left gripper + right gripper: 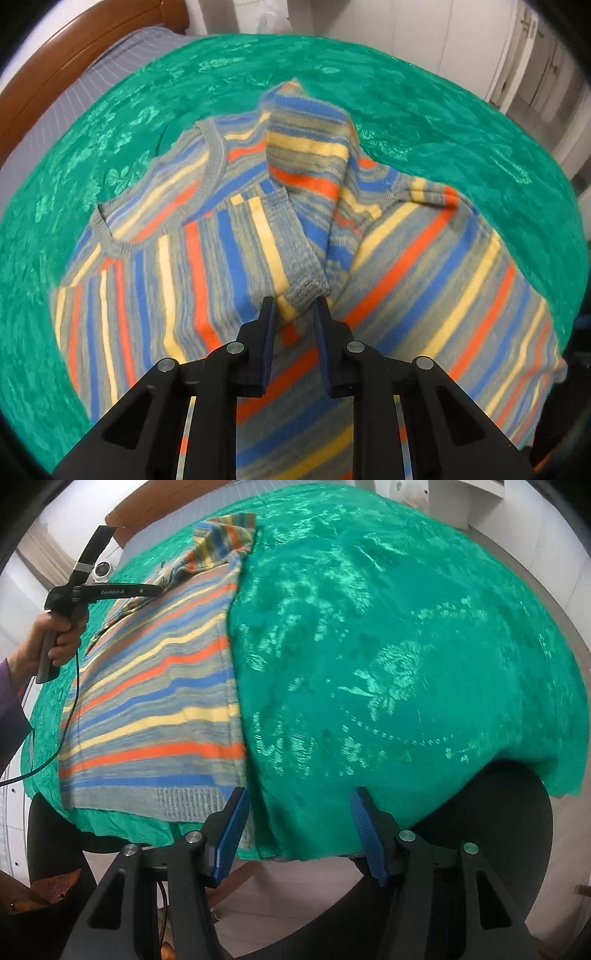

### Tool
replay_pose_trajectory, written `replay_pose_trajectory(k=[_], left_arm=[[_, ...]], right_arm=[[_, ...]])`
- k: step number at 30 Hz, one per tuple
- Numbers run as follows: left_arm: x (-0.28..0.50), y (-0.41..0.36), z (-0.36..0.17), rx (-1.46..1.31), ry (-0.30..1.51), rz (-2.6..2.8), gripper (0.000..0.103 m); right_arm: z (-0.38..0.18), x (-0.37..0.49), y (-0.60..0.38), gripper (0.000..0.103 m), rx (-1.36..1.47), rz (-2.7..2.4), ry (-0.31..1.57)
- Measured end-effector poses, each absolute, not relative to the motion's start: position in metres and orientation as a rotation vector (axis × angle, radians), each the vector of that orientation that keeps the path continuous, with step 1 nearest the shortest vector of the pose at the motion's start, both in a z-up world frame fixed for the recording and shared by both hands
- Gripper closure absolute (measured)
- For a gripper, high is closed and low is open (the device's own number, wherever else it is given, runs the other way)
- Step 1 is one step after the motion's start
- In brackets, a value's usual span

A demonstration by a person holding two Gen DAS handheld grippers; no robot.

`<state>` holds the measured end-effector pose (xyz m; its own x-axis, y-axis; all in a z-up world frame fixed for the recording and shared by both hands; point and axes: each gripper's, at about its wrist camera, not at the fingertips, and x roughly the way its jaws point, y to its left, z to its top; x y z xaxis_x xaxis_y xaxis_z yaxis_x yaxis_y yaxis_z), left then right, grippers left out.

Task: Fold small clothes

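Stripes of blue, orange, yellow and grey mark the small knitted sweater (207,236), which lies spread on a green patterned cloth (443,122) covering the table. One sleeve (295,192) is drawn across the sweater's chest, and its ribbed grey cuff (304,290) sits right at the tips of the left gripper (294,308). Those jaws stand narrowly parted with the cuff's end between them, though whether the pads press on it I cannot tell. The right gripper (301,797) hovers over the cloth's near edge, jaws spread wide with nothing between them; its left finger (229,830) overlaps the sweater's hem corner (229,786), while the sweater stretches away to its left.
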<state>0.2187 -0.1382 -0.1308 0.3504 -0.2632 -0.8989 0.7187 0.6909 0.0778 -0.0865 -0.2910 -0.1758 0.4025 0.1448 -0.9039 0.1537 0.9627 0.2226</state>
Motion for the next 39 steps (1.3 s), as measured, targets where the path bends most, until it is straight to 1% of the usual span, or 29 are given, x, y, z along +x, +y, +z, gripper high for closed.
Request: replay_pose_trajectory(k=[3,6,8,9,10,11,12,15,18,21,24,26,28,31,36,39], left_arm=[[0.220,-0.138,-0.130,0.533,0.989,-0.651,0.080],[0.216,-0.140,-0.132,0.568,0.967,-0.668,0.061],[0.215,-0.145,-0.137,0.615,0.959,-0.674,0.061],[0.216,-0.147,-0.141,0.629,0.969,-0.681,0.065],[0.218,-0.149,-0.145,0.627,0.986,-0.690,0.080],[0.221,-0.149,-0.146,0.611,1.002,-0.694,0.089],[0.225,-0.148,-0.145,0.590,1.009,-0.687,0.093],[0.236,-0.122,-0.127,0.397,1.019,-0.709,0.095],[0.251,-0.067,-0.104,0.147,1.016,-0.691,0.097],[0.268,0.025,-0.090,-0.137,1.000,-0.581,0.097],[0.273,0.100,-0.088,-0.238,0.968,-0.399,0.098],[0.271,0.162,-0.089,-0.362,0.939,-0.241,0.098],[0.261,0.224,-0.093,-0.478,0.898,-0.058,0.099],[0.238,0.286,-0.102,-0.564,0.856,0.140,0.099],[0.214,0.322,-0.133,-0.628,0.875,0.291,0.099],[0.207,0.320,-0.149,-0.638,0.895,0.322,0.099]], right_arm=[[-0.176,-0.088,-0.292,0.046,0.294,-0.002,1.163],[-0.179,-0.088,-0.291,0.046,0.297,0.003,1.174],[-0.181,-0.087,-0.291,0.046,0.302,0.002,1.180],[-0.181,-0.087,-0.292,0.046,0.306,0.001,1.181],[-0.181,-0.087,-0.292,0.046,0.309,0.000,1.181],[-0.181,-0.087,-0.292,0.046,0.311,-0.001,1.181],[-0.181,-0.087,-0.292,0.046,0.314,-0.003,1.179],[-0.179,-0.089,-0.294,0.046,0.321,-0.006,1.173],[-0.178,-0.092,-0.298,0.046,0.332,-0.006,1.171],[-0.174,-0.092,-0.301,0.046,0.314,-0.010,1.166],[-0.165,-0.089,-0.302,0.046,0.279,-0.015,1.161],[-0.156,-0.083,-0.298,0.046,0.235,-0.005,1.154],[-0.139,-0.069,-0.289,0.046,0.160,0.022,1.137],[-0.112,-0.036,-0.268,0.046,0.060,0.099,1.123],[-0.066,0.063,-0.189,0.046,-0.150,0.306,1.091],[-0.064,0.125,-0.135,0.043,-0.209,0.405,1.079]])
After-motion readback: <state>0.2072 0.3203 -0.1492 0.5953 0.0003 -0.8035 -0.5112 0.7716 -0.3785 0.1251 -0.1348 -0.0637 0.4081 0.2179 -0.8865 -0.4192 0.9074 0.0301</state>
